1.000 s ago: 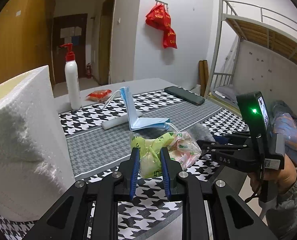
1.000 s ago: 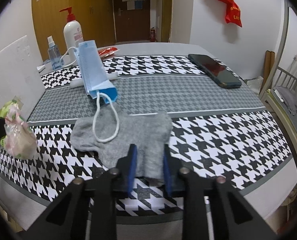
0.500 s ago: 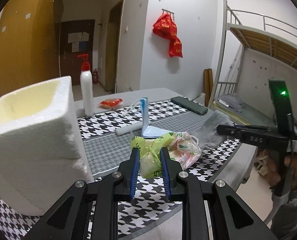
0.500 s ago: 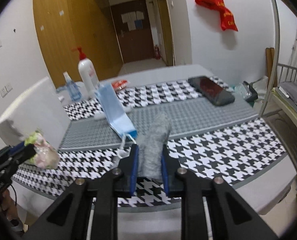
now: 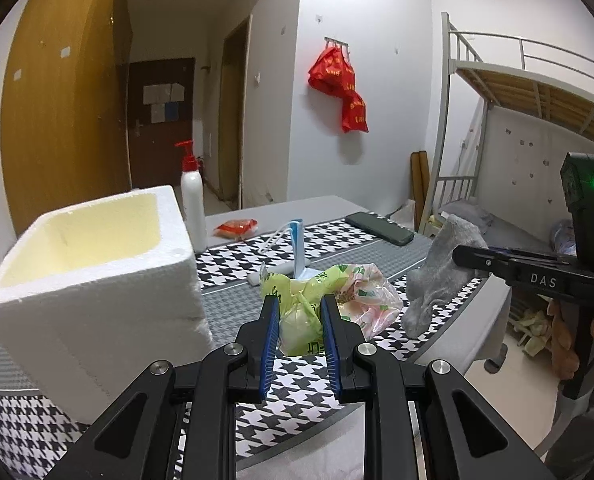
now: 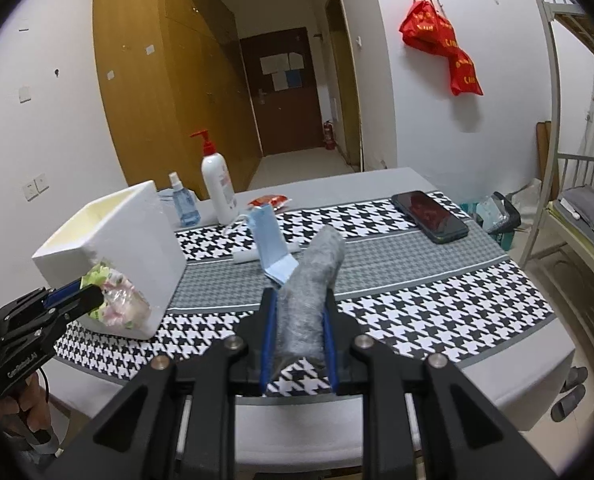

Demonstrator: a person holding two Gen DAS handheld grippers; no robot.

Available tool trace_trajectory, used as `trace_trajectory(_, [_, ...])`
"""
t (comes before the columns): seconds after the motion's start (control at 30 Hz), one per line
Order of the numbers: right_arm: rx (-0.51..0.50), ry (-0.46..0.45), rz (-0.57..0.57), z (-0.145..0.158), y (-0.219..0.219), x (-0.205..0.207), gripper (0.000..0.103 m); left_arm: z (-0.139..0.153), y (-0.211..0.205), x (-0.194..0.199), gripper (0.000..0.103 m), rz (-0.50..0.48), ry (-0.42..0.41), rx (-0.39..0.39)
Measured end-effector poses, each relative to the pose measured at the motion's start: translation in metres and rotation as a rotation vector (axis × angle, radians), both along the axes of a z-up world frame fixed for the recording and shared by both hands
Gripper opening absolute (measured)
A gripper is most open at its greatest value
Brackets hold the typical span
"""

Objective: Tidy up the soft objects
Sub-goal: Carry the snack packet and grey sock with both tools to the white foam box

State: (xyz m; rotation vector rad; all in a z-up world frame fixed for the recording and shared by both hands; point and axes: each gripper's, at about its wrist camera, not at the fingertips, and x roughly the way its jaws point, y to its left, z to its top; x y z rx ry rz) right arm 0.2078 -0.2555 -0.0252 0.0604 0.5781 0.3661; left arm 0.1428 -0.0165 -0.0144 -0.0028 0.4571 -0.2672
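Two grippers are each clamped on something above the near edge of the table (image 6: 437,280): the left gripper (image 5: 299,332) pinches a plastic bag (image 5: 337,300) beside the white foam box (image 5: 97,280), the right gripper (image 6: 297,332) a grey sock (image 6: 309,292).

A white foam box (image 6: 109,256) stands at the worktop's (image 6: 437,280) left edge. Behind it stand a small clear spray bottle (image 6: 183,204) and a white pump bottle (image 6: 217,184). A black phone (image 6: 429,216) lies near the far right corner.
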Motion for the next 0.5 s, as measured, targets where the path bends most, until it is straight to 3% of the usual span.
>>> trace_trajectory(0.5, [-0.002,-0.04,0.052,0.013,0.026,-0.032,0.025,0.012,0.019,-0.018,0.023,0.038,-0.031,0.001])
